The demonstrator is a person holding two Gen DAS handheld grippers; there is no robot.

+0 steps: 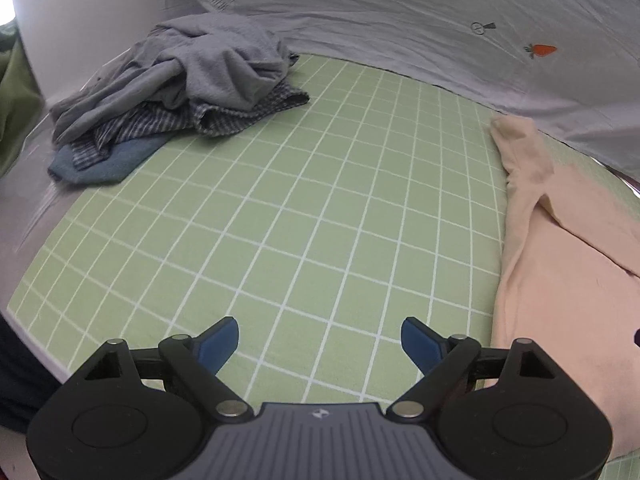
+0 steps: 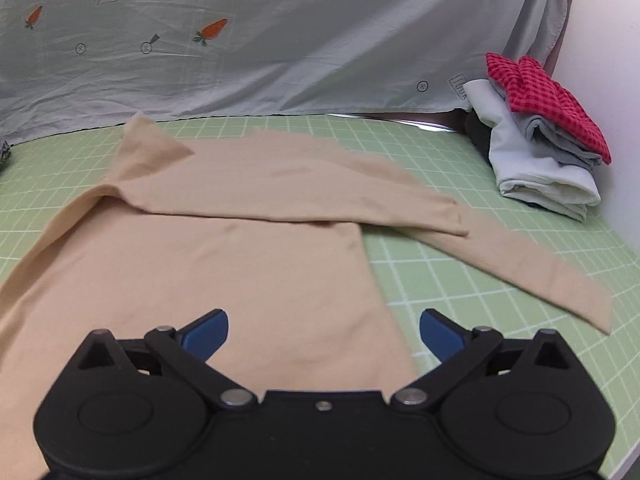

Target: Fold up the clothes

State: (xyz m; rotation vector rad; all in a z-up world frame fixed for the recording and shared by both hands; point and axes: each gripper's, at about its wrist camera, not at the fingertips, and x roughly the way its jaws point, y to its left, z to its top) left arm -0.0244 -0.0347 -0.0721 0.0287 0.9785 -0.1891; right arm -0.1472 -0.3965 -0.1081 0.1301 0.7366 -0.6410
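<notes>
Both tools, left (image 1: 320, 340) and right (image 2: 324, 332), were wide, holding nothing. Ahead of the right tool, the beige shirt's (image 2: 248, 208) sleeve (image 2: 520, 268) trailed loose. Pinching one layer would likely undo the fold.

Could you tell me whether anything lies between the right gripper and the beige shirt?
Nothing visible does: the open right gripper hangs directly over the beige shirt, and the folded stack sits off to the side.

The left gripper (image 1: 320, 338) is spread wide, its blue-padded fingers (image 1: 218, 344) well apart with nothing between them, pointing forward and angled slightly down. The right gripper (image 2: 324, 330) matches it: fingers (image 2: 442, 334) splayed apart, gripping nothing, tilted slightly downward.
</notes>
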